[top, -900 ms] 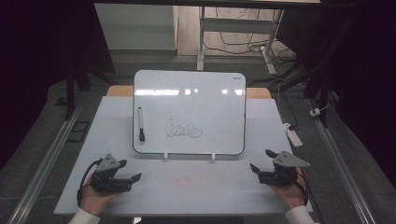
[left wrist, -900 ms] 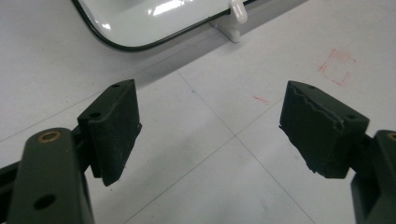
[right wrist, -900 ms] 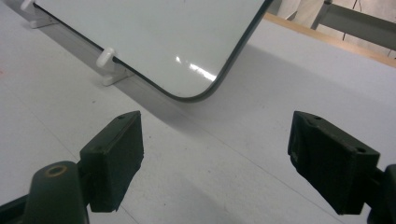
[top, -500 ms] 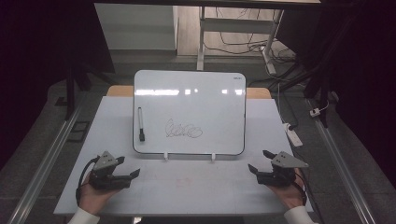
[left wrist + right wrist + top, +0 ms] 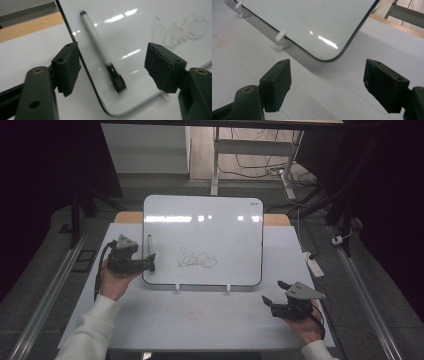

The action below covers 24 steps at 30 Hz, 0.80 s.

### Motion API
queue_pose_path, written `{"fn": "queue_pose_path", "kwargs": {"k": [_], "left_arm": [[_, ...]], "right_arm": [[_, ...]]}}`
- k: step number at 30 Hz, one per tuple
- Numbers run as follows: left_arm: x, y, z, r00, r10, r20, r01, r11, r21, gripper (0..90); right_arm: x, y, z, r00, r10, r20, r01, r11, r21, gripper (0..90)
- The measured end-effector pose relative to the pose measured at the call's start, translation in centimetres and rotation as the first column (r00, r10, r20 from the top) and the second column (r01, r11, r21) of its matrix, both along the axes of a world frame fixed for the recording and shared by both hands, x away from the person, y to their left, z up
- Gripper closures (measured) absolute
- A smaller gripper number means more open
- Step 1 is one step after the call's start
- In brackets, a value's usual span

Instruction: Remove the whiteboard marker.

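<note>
At the whiteboard's (image 5: 202, 240) left edge, the left gripper (image 5: 148, 262) had its jaws spread wide around the marker (image 5: 102, 51), which lay on the board beside the scribble (image 5: 197, 259). Nothing was gripped yet; blur made it hard to say whether a pad touched the pen. Closing, lifting and whatever the marker was wanted for all remained. Across the worktop (image 5: 200, 320), the right gripper (image 5: 274, 296) waited empty, jaws released, near the board's lower right corner.

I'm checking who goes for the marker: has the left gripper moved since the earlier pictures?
Yes. The left gripper has gone up the table to the whiteboard's left edge, fingers open around the marker.
</note>
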<state>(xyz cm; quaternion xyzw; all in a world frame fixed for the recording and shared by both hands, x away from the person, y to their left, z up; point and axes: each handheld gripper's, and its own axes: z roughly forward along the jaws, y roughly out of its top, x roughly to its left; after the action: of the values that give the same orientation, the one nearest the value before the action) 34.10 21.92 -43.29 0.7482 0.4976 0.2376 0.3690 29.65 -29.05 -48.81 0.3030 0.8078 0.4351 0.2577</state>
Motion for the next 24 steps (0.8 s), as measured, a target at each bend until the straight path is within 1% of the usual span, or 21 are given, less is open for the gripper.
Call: {"fn": "queue_pose_path", "kwargs": {"k": [1,2,3,4,5,6,8,9,10,11,13,16,19,21,23,24], "left_arm": [[1.2,-0.3,0.2,0.9998,0.02,-0.008,-0.02,0.9998,-0.002,35.2],[1.2,-0.3,0.2,0.9998,0.02,-0.008,-0.02,0.9998,-0.002,37.6],[1.7,-0.5,0.3,0.9995,0.029,-0.01,-0.029,0.9996,0.003,37.6],[2.2,-0.7,0.3,0.9989,0.045,-0.011,-0.044,0.9989,0.011,42.1],[3.0,-1.0,0.3,0.9969,0.077,-0.014,-0.076,0.9969,0.019,44.3],[3.4,-1.2,0.3,0.9963,0.085,-0.014,-0.084,0.9963,0.017,46.8],[3.6,-1.3,0.2,0.996,0.088,-0.011,-0.088,0.9959,0.021,52.2],[3.8,-1.7,0.2,0.9947,0.102,-0.001,-0.102,0.994,0.039,55.1],[3.8,-1.7,0.2,0.9947,0.102,-0.001,-0.102,0.994,0.039,58.4],[3.9,-2.2,0.1,0.9928,0.119,0.011,-0.12,0.9904,0.069,60.8],[4.0,-2.3,0.0,0.9919,0.126,0.013,-0.127,0.9891,0.075,62.3],[4.3,-2.7,-0.3,0.9881,0.153,0.019,-0.154,0.9832,0.098,65.2],[4.4,-2.8,-0.5,0.9872,0.159,0.015,-0.159,0.9815,0.106,67.3],[4.5,-2.8,-0.6,0.986,0.165,0.025,-0.167,0.9805,0.104,72.1],[4.5,-2.8,-0.6,0.9859,0.165,0.026,-0.167,0.9807,0.101,74.0],[4.5,-2.8,-0.6,0.9866,0.161,0.028,-0.163,0.9822,0.094,74.8]], "right_arm": [[0.0,0.1,-0.1,1.0,0.002,-0.003,-0.002,1.0,0.0,22.1],[0.0,0.1,-0.1,1.0,0.003,-0.004,-0.003,1.0,-0.003,22.1],[0.0,0.1,-0.1,1.0,0.003,-0.004,-0.003,1.0,-0.003,22.1],[0.0,0.3,-0.2,0.9999,0.007,-0.007,-0.007,0.9999,-0.009,22.1],[-0.1,0.4,-0.3,1.0,0.008,-0.005,-0.008,0.9999,-0.013,22.1],[-0.1,0.4,-0.3,0.9999,0.01,-0.002,-0.01,0.9998,-0.017,22.1],[-0.2,0.6,-0.2,0.9999,0.011,0.001,-0.011,0.9997,-0.023,22.2],[-0.2,0.7,-0.2,0.9999,0.013,0.003,-0.013,0.9996,-0.026,22.2],[-0.3,0.7,-0.2,0.9999,0.013,0.005,-0.012,0.9995,-0.031,22.2],[-0.3,0.8,-0.1,0.9999,0.013,0.011,-0.013,0.9993,-0.035,22.3],[-0.3,0.8,-0.1,0.9998,0.014,0.014,-0.013,0.9993,-0.036,22.3],[-0.5,0.9,0.1,0.9996,0.012,0.025,-0.012,0.9993,-0.034,22.5],[-0.6,0.9,0.3,0.9993,0.012,0.036,-0.011,0.9994,-0.034,22.7],[-0.6,1.0,0.3,0.999,0.011,0.043,-0.01,0.9993,-0.036,23.0],[-0.6,1.0,0.4,0.9987,0.01,0.049,-0.008,0.9993,-0.037,23.2],[-0.7,1.0,0.4,0.9987,0.009,0.05,-0.007,0.9992,-0.038,23.2]]}}
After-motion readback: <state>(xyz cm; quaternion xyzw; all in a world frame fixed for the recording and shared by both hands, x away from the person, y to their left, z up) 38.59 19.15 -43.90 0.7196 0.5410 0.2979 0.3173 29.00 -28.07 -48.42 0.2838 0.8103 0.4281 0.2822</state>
